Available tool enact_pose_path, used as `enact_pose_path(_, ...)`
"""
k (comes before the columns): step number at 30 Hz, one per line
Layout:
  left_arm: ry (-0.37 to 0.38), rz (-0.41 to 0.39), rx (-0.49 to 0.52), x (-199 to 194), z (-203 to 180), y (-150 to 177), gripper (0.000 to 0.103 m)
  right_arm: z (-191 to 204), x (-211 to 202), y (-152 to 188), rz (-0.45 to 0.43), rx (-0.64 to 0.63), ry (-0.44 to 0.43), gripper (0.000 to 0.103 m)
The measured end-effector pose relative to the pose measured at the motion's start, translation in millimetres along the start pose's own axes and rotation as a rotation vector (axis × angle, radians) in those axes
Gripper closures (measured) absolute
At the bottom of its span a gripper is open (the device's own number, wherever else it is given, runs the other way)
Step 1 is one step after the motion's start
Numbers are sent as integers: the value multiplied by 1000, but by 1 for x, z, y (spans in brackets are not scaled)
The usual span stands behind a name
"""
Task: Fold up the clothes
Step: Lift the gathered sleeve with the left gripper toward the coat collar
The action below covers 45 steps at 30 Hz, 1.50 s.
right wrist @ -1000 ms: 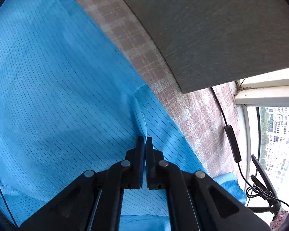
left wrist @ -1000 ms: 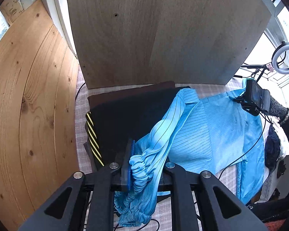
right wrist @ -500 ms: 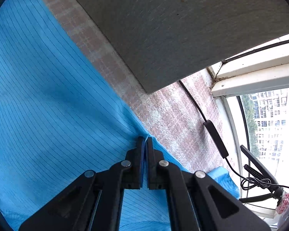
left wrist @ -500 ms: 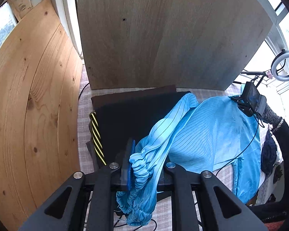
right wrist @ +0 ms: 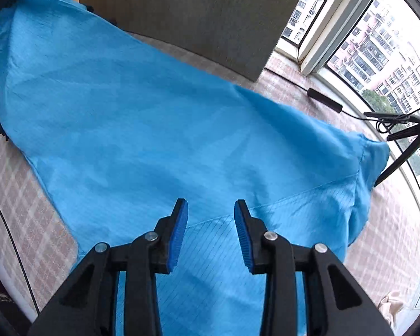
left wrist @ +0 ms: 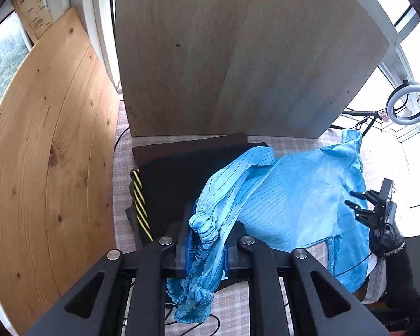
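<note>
The garment [left wrist: 299, 196] is light blue with thin dark pinstripes, and its cloth looks thin and a little shiny. In the left wrist view, its gathered elastic cuff [left wrist: 204, 232] is bunched and pinched between the jaws of the left gripper [left wrist: 205, 247], and a ruffled end hangs down below them. From the cuff the sleeve rises in long folds to the wide body of the garment, which spreads to the right over the checked tablecloth [left wrist: 120, 168]. A collar-like corner stands up at the far right edge.

In the right wrist view, the right gripper [right wrist: 211, 233] hovers just above the garment [right wrist: 142, 117] with its jaws wide apart and nothing between them; their blue pads [right wrist: 179, 238] are bare. The cloth lies there as one broad sheet with soft creases and a seam running across it near the jaws.

Behind the cuff, a pile of dark folded clothes [left wrist: 179, 173] lies on the table, with yellow stripes along its left edge. Farther back a grey board [left wrist: 238, 56] stands upright, a wooden panel [left wrist: 47, 154] leans at the left, and a ring light [left wrist: 408, 102] stands by the window.
</note>
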State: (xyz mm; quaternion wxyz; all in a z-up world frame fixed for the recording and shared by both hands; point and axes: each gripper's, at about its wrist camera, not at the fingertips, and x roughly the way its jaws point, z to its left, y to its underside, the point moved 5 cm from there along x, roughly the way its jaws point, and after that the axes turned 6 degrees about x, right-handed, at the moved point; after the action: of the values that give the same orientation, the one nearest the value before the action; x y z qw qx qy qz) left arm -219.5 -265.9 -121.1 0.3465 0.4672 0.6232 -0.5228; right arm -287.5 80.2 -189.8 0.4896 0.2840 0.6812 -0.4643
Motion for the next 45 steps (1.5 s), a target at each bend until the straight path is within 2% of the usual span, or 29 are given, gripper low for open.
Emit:
enact_pose_path(4, 33, -28, 31, -1, -26, -16, 89, 17, 23, 6, -12, 47, -38, 69)
enact_pose_path(8, 58, -66, 96, -10, -72, -33, 89, 28, 44, 13, -31, 99, -77, 69)
enact_pose_path(11, 81, -94, 133, -18, -111, -49, 89, -26, 39, 29, -95, 192, -101, 69)
enact_pose_path(15, 87, -112, 185, -26, -179, -83, 89, -105, 26, 86, -85, 295, -64, 68)
enact_pose_path(19, 61, -120, 235, -12, -272, -103, 89, -169, 16, 142, -86, 377, -51, 68)
enact_pose_path(23, 63, -125, 262, 13, -375, -122, 89, -239, 0, 188, -145, 442, -136, 67)
enact_pose_path(28, 161, -92, 326, 64, -508, -129, 89, -338, 1, 202, -142, 523, -223, 67)
enact_pose_path(31, 218, -56, 329, 100, -564, -124, 89, -374, 14, 183, -112, 540, -320, 67)
enact_pose_path(33, 250, -36, 319, 121, -584, -118, 89, -392, 28, 157, -110, 525, -342, 67)
enact_pose_path(36, 213, 12, 277, 151, -583, -105, 89, -397, 54, 122, -90, 471, -361, 67)
enact_pose_path(40, 159, 22, 251, 163, -557, -77, 89, -392, 87, 86, -58, 386, -359, 67)
enact_pose_path(42, 141, 18, 233, 166, -540, -61, 90, -387, 100, 78, -41, 346, -343, 59)
enact_pose_path(43, 139, 22, 221, 167, -533, -54, 89, -384, 104, 79, -28, 338, -354, 55)
enact_pose_path(45, 136, 29, 197, 170, -518, -39, 89, -380, 109, 76, -19, 335, -399, 55)
